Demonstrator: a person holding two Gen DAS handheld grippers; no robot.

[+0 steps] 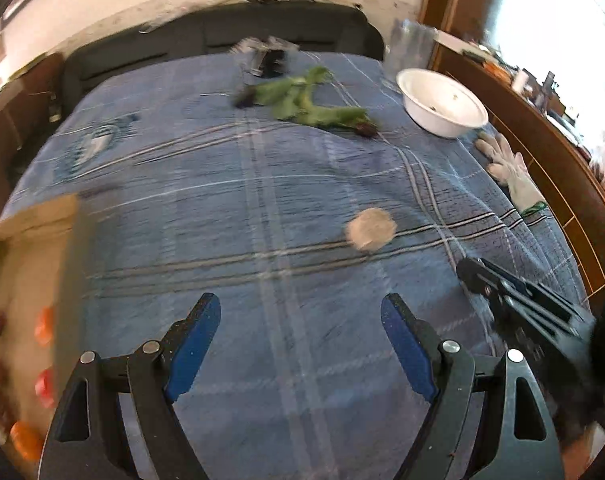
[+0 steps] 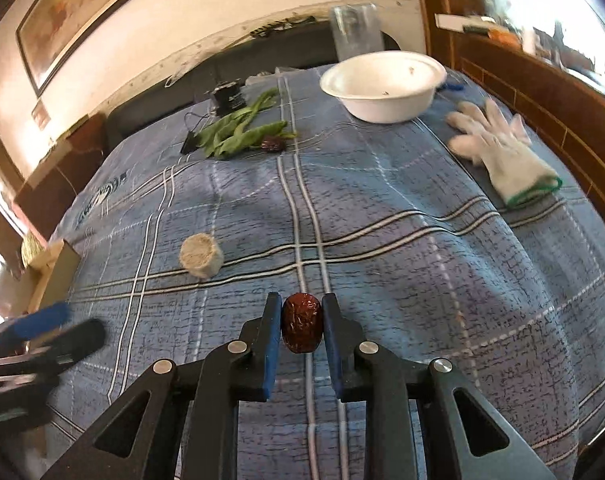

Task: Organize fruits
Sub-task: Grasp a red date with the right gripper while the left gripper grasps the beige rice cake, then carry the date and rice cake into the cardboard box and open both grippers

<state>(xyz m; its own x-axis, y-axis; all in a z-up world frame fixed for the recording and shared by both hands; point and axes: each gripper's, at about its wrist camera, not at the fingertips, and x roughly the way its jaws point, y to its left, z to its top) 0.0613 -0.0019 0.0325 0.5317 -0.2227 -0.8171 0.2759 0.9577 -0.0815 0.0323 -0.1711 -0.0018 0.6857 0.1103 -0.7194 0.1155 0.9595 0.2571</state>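
Note:
My right gripper (image 2: 302,312) is shut on a dark red date (image 2: 301,323), held just above the blue plaid cloth (image 2: 382,208). My left gripper (image 1: 300,312) is open and empty over the cloth. A cardboard box (image 1: 34,216) at the left edge of the left wrist view holds several orange and red fruits (image 1: 44,326). A white bowl (image 2: 382,84) stands at the far right; it also shows in the left wrist view (image 1: 442,108). Another dark date (image 2: 272,144) lies beside green vegetables (image 2: 238,132).
A round beige puck (image 2: 200,256) lies on the cloth at mid-left. A white work glove (image 2: 498,148) lies at the right by the wooden ledge (image 2: 542,92). A clear glass (image 2: 356,28) stands behind the bowl. Black clutter (image 2: 226,98) sits at the far edge.

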